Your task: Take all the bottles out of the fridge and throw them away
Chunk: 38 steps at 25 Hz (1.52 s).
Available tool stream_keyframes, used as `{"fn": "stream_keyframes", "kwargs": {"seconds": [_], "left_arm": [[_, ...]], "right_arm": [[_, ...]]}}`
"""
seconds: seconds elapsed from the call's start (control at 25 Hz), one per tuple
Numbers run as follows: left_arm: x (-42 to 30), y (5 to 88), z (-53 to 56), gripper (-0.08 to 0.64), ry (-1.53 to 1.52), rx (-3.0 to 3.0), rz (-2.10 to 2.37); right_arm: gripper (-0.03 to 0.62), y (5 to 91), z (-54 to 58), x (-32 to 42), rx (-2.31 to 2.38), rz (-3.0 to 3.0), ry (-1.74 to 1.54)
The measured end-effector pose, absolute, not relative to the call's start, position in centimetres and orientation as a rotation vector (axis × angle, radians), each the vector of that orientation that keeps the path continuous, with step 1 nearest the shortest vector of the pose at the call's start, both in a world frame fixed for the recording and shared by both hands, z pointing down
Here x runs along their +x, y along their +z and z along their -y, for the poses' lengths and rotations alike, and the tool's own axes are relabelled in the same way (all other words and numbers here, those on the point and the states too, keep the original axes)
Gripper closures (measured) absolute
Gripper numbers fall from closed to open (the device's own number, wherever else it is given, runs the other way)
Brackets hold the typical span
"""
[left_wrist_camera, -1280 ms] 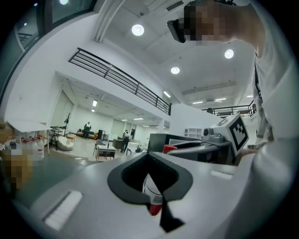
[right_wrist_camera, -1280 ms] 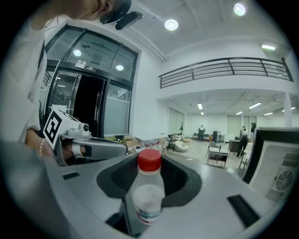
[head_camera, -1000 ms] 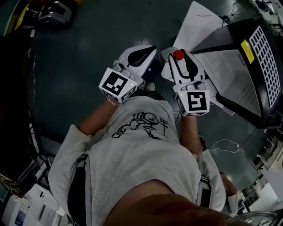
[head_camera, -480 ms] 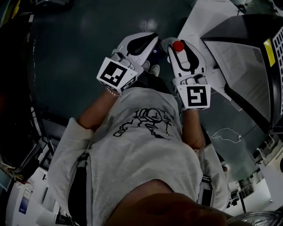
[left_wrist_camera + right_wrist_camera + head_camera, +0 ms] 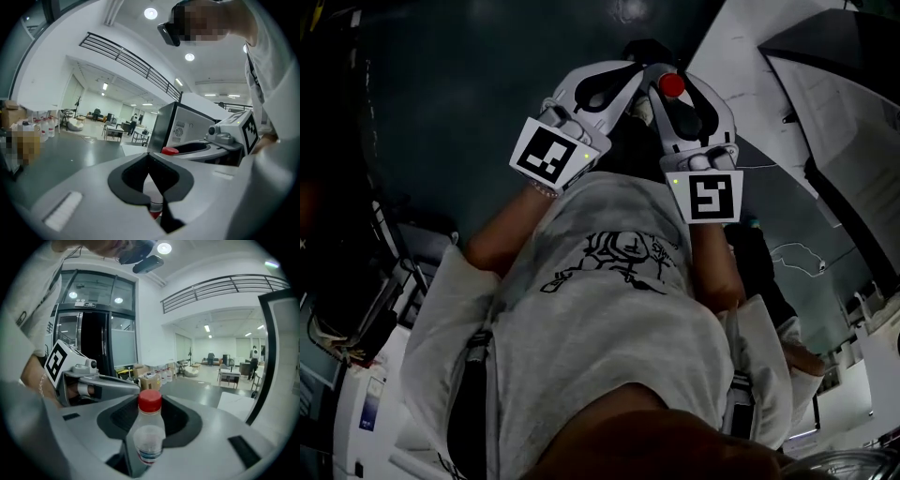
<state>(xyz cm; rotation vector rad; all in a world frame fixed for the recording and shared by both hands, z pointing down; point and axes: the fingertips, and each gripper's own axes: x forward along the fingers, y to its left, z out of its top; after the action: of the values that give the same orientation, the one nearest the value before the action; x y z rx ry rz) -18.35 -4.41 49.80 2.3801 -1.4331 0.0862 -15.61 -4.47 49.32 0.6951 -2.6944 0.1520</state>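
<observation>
Bottle (image 5: 149, 437) with red cap: clamped upright in right gripper (image 5: 152, 401), fingers spread wide round its clear body. Second bottle (image 5: 153, 194): pinched in left gripper (image 5: 150, 157), fingers nearly together at the tips, red end toward the camera, only a sliver seen. Both held side by side in front of the chest, tips close together, above dark floor (image 5: 469, 94). Dark-framed white cabinet (image 5: 825, 103) off to the right.

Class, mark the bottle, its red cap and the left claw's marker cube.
Bottle (image 5: 149, 441), right gripper view, on its clear body.
Red cap (image 5: 150, 401), right gripper view, on the cap's side.
Left claw's marker cube (image 5: 548, 155), head view, on its patterned face.
</observation>
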Motion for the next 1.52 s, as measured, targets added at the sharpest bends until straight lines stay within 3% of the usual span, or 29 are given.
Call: {"fn": "stream_keyframes", "kwargs": {"seconds": [1.52], "left_arm": [[-17.9,74.8,-0.4,0.551,0.294,2.220,1.385]], "right_arm": [[0.439,76.4,-0.4,-16.0,0.719,2.549,0.112]]}}
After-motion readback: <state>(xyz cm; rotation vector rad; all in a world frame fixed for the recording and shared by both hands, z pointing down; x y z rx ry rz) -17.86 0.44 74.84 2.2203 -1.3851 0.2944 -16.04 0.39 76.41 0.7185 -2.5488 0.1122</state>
